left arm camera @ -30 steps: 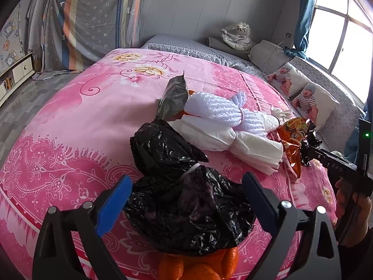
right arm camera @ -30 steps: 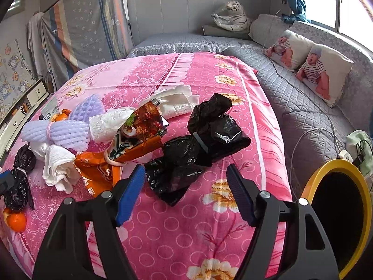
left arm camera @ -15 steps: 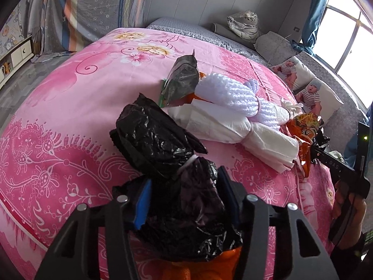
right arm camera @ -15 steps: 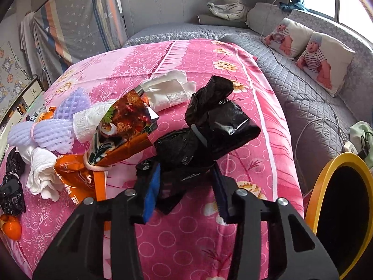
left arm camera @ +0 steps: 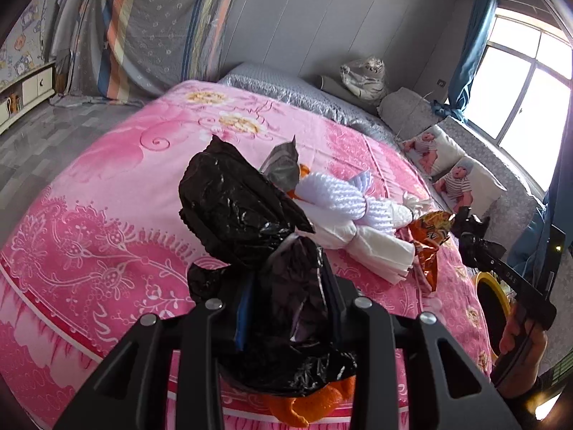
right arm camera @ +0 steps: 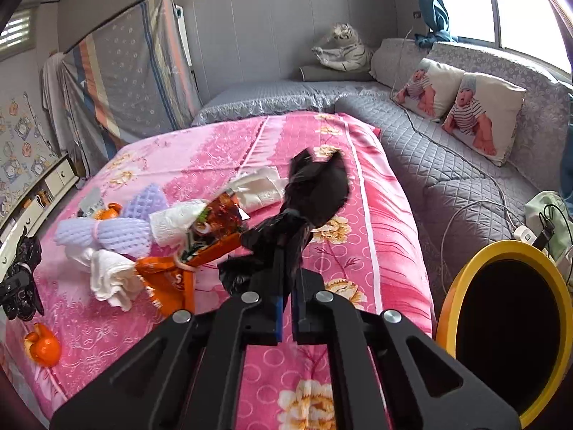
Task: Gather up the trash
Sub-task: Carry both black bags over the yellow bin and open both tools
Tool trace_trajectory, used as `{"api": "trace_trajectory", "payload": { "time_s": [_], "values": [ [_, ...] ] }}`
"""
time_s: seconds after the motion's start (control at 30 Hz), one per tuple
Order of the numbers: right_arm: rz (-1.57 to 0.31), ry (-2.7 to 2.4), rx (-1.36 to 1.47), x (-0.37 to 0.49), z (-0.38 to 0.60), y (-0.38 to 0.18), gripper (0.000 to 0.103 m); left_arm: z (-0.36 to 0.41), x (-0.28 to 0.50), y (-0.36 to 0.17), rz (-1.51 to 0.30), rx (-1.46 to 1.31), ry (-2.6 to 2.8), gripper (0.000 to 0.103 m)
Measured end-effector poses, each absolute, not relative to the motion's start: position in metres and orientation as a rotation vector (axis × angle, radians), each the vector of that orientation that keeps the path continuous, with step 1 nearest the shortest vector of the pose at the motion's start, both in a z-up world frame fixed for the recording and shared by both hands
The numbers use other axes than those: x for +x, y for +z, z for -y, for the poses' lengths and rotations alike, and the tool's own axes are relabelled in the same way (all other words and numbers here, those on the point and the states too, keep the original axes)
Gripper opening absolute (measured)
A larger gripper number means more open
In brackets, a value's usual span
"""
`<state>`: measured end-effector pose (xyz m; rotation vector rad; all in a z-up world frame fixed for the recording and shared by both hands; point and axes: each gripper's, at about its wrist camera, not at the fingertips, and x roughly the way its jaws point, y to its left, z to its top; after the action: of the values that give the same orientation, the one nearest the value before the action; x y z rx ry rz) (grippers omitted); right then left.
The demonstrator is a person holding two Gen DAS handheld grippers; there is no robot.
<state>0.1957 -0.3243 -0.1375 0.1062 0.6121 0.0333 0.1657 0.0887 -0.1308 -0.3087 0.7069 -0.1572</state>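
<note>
A crumpled black plastic bag (left arm camera: 250,222) is pinched in the left gripper (left arm camera: 290,308), whose jaws are closing on it, above the pink bedspread (left arm camera: 107,222) at its near edge; an orange peel (left arm camera: 304,405) lies beneath it. A second black bag (right arm camera: 308,197) is clamped tight between the shut jaws of the right gripper (right arm camera: 285,308) — its loose top is seen raised clear of the bed. Between the two, left on the bedspread, are seen a white foam net (left arm camera: 340,197), wadded white tissue (left arm camera: 379,251) and an orange snack wrapper (right arm camera: 211,236). A yellow-rimmed bin (right arm camera: 462,286) stands beside the bed, just right of the right gripper.
</note>
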Motion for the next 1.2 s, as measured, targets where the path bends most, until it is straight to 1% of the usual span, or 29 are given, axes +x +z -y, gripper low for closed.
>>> {"api": "trace_trajectory", "payload": {
  "time_s": [0.17, 0.4, 0.6, 0.7, 0.8, 0.87, 0.9, 0.93, 0.97, 1.0, 1.17, 1.2],
  "values": [
    [-0.525, 0.114, 0.159, 0.148, 0.325, -0.116, 0.001, -0.077, 0.143, -0.111, -0.607, -0.268, -0.159, 0.031],
    [-0.435, 0.115, 0.151, 0.107, 0.334, -0.096, 0.001, -0.057, 0.130, -0.096, -0.579, -0.241, -0.207, 0.031],
    [-0.481, 0.118, 0.183, 0.107, 0.349, -0.106, 0.000, -0.045, 0.120, -0.091, -0.588, -0.232, -0.244, 0.031],
    [-0.537, 0.189, 0.182, 0.105, 0.353, -0.115, 0.000, -0.041, 0.118, -0.090, -0.590, -0.225, -0.258, 0.031],
    [-0.580, 0.159, 0.113, 0.100, 0.355, -0.129, 0.001, -0.039, 0.118, -0.089, -0.593, -0.229, -0.261, 0.031],
    [-0.628, 0.167, 0.111, 0.100, 0.357, -0.143, 0.005, -0.038, 0.120, -0.089, -0.600, -0.232, -0.267, 0.031],
    [-0.652, 0.175, 0.104, 0.101, 0.356, -0.149, 0.015, -0.037, 0.120, -0.089, -0.602, -0.233, -0.268, 0.031],
    [-0.664, 0.169, 0.088, 0.100, 0.354, -0.155, 0.029, -0.036, 0.122, -0.090, -0.604, -0.230, -0.271, 0.031],
    [-0.666, 0.161, 0.071, 0.099, 0.352, -0.158, 0.036, -0.034, 0.122, -0.089, -0.605, -0.227, -0.275, 0.031],
    [-0.664, 0.156, 0.061, 0.098, 0.350, -0.161, 0.038, -0.033, 0.123, -0.089, -0.604, -0.224, -0.277, 0.031],
    [-0.701, 0.130, 0.028, 0.108, 0.341, -0.174, 0.037, -0.024, 0.127, -0.089, -0.612, -0.207, -0.294, 0.031],
    [-0.712, 0.120, 0.020, 0.111, 0.341, -0.177, 0.032, -0.022, 0.127, -0.088, -0.613, -0.201, -0.295, 0.031]
  ]
}}
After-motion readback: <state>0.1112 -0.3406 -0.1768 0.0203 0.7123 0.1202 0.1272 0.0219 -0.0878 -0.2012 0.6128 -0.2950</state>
